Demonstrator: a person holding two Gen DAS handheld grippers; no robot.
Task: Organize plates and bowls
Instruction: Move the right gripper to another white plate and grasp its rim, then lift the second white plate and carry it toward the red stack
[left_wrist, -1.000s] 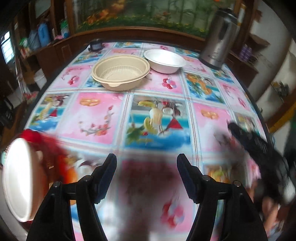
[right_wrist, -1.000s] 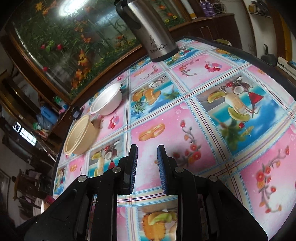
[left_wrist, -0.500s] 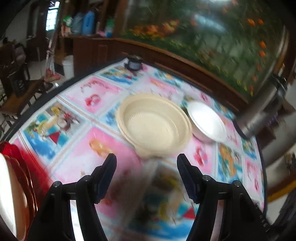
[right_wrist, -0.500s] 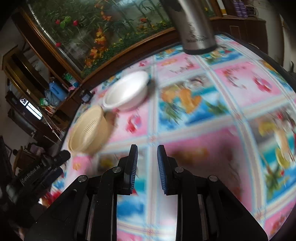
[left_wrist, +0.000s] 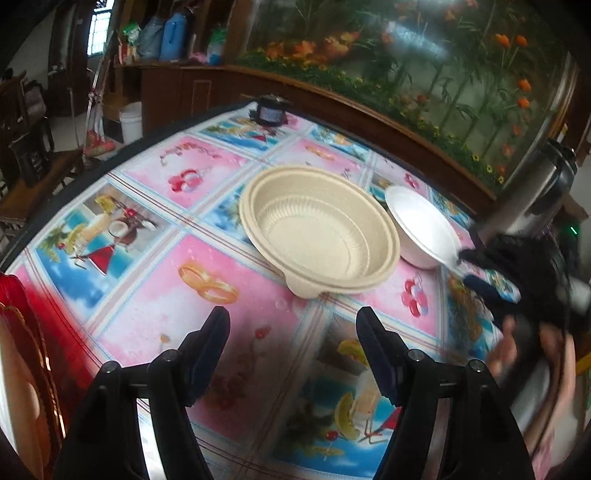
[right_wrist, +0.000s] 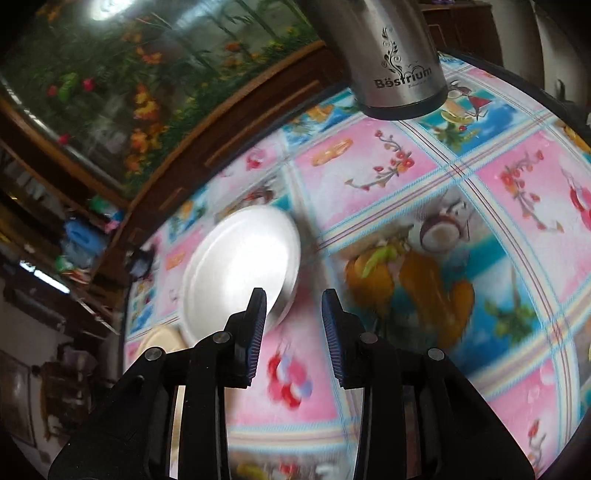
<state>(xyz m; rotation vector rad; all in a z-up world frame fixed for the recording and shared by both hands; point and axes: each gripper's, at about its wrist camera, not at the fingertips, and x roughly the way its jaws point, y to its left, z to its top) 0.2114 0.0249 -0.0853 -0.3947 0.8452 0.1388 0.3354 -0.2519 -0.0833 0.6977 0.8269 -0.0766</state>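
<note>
The wide, ribbed beige plastic bowl (left_wrist: 321, 230) sits upright on the table covered with a glossy pink-and-blue fruit-print cloth (left_wrist: 155, 306), and serves as the landmark. Touching or nearly touching its right rim stands the smaller plain white foam bowl (left_wrist: 421, 225), also upright. Beyond the beige bowl, at the table's far edge, lies a small dark object (left_wrist: 271, 110) too indistinct to name. To its right past the white bowl rises a tall brushed-steel flask (left_wrist: 532, 192).

The left gripper (left_wrist: 291, 332) hovers over the cloth on the near side of the beige bowl, its jaws wide and opening, with nothing between them. Only this view shows the stack of red-rimmed plates (left_wrist: 26, 369) standing on edge at the far left of the beige bowl, and the blurred right gripper (left_wrist: 476, 273) reaching in at the white bowl's right rim, a hand (left_wrist: 532, 350) behind it.

The right wrist view shows only a sliver of the beige bowl (right_wrist: 162, 338), at lower left behind the white bowl (right_wrist: 240, 269). The right gripper (right_wrist: 293, 317) has its jaws partly parted and opening, empty; its left finger (right_wrist: 255, 332) overlaps the white bowl's near rim, though contact cannot be told. This view alone reveals lettering on the flask (right_wrist: 395, 62).
</note>
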